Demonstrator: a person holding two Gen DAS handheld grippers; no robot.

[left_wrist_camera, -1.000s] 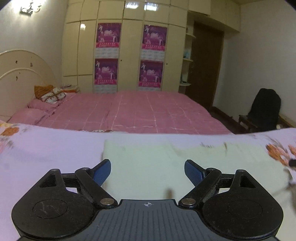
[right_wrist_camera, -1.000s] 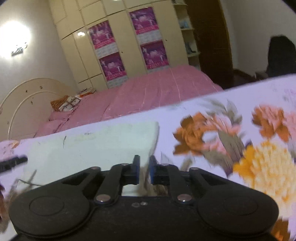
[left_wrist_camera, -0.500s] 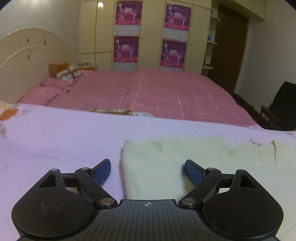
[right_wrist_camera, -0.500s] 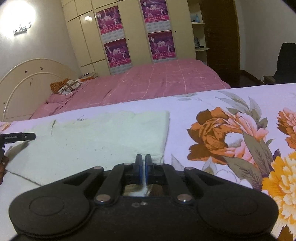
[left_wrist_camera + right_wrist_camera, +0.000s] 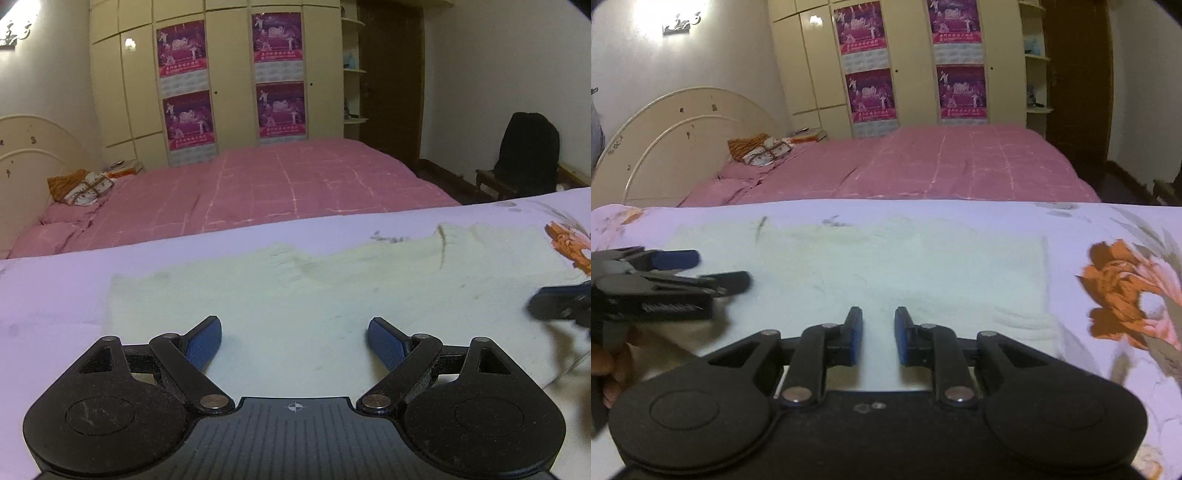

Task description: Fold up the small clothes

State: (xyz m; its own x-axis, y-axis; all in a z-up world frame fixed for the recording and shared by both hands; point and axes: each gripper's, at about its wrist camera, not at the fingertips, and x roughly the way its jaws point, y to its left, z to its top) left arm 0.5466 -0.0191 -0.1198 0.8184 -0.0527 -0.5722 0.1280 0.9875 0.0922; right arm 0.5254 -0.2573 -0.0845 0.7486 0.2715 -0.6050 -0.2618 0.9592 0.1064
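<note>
A pale green small garment [image 5: 314, 288] lies flat on the lilac floral sheet; it also shows in the right wrist view [image 5: 905, 266]. My left gripper [image 5: 295, 341] is wide open and empty, low over the garment's near left part. My right gripper [image 5: 878, 334] is partly open and empty over the garment's near edge, its jaws a small gap apart. The left gripper [image 5: 683, 271] shows at the left of the right wrist view. The right gripper's tip [image 5: 561, 301] shows blurred at the right edge of the left wrist view.
The floral sheet [image 5: 1119, 280] covers the work surface. Beyond it stands a pink bed [image 5: 258, 188] with a cream headboard [image 5: 676, 147], a wardrobe with purple posters [image 5: 232, 81], a dark door [image 5: 391, 81] and a black chair [image 5: 524, 155].
My right gripper has opened from shut and let go of the garment's edge. My left gripper has moved right over the garment and stays open.
</note>
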